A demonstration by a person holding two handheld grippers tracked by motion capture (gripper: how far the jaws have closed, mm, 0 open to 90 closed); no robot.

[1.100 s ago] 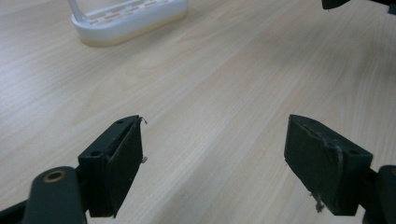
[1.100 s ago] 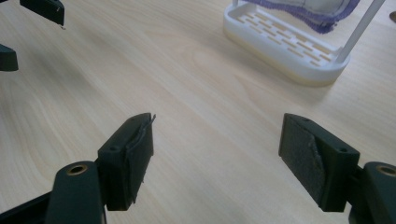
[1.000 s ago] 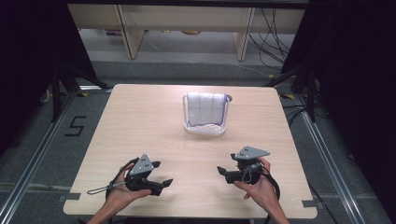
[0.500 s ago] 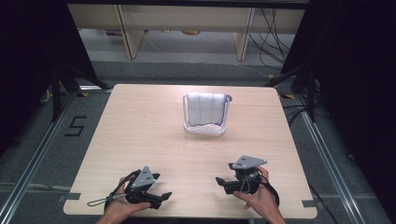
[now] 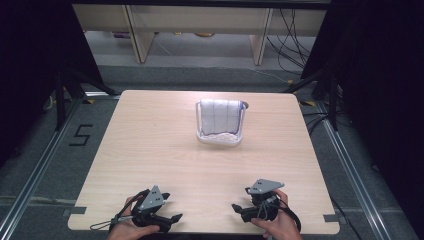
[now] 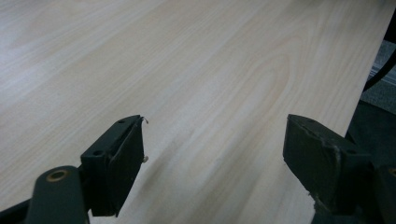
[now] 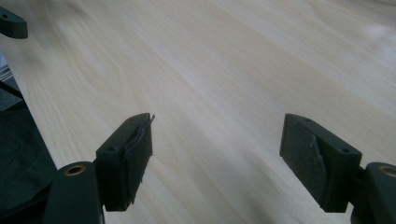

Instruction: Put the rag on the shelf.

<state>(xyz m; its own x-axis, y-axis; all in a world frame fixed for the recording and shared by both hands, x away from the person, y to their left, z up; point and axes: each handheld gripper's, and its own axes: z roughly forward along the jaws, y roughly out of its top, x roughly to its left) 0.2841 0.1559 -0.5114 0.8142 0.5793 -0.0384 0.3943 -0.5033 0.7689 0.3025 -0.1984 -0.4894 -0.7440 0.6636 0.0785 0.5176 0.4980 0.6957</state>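
wooden table (image 5: 150, 150) bare between both tools and white basket (image 5: 220, 122) beyond.

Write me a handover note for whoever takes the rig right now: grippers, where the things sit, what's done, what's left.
Left gripper: open, holding nothing, low at the table's near edge.
Right gripper: open, holding nothing, also at the near edge.
White basket with folded cloth inside sits upright at the far centre, apart from both grippers.
Done: nothing gripped at present.
Left: probably reach forward to the basket.

A pale wooden table (image 5: 150, 150) stands on grey floor (image 5: 40, 165). Light shelving (image 5: 200, 30) lines the far side, with black cables (image 5: 295, 30) trailing far right.
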